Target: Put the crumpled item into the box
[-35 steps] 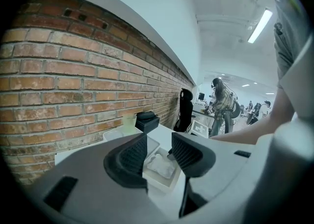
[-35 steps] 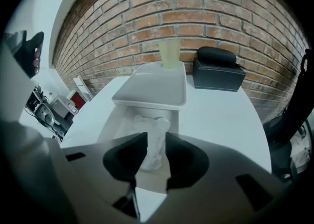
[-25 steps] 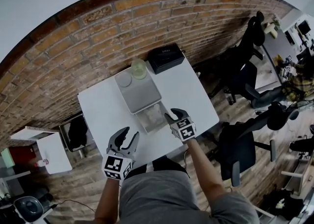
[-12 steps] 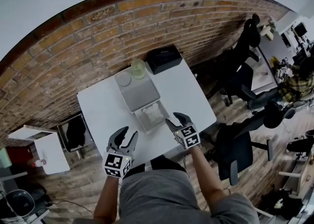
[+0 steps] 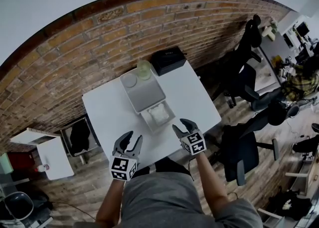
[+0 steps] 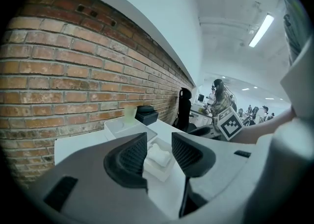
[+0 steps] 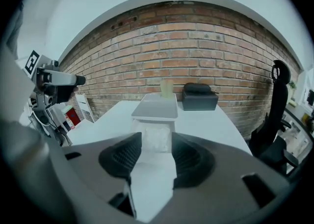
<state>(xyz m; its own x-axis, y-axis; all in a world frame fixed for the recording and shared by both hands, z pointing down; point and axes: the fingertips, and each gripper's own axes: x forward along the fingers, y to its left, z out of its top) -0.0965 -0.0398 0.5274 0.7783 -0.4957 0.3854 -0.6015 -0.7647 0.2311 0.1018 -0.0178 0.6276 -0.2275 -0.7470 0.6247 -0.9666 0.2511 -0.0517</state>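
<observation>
The crumpled white item [image 5: 159, 114] lies inside a small open white box [image 5: 151, 122] near the front of the white table [image 5: 107, 112]. My left gripper [image 5: 130, 139] hovers over the table's near edge, left of the box, open and empty. In the left gripper view the crumpled item [image 6: 158, 155] shows beyond the jaws. My right gripper [image 5: 180, 125] is just right of the box and apart from it. Its jaws have just opened wide and eased in slightly, with nothing between them. In the right gripper view the box [image 7: 139, 131] with the crumpled item [image 7: 156, 138] sits ahead.
A grey flat tray or lid [image 5: 143, 92] adjoins the box's far side. Beyond it stand a pale green cup [image 5: 144, 70] and a black case [image 5: 168, 60] by the brick wall. Office chairs [image 5: 239, 152] stand right of the table, a small white side table [image 5: 47, 154] left.
My right gripper has drawn back from the box's right side toward the table's near edge, its jaws wider than before. My left gripper has shifted slightly along the near edge.
</observation>
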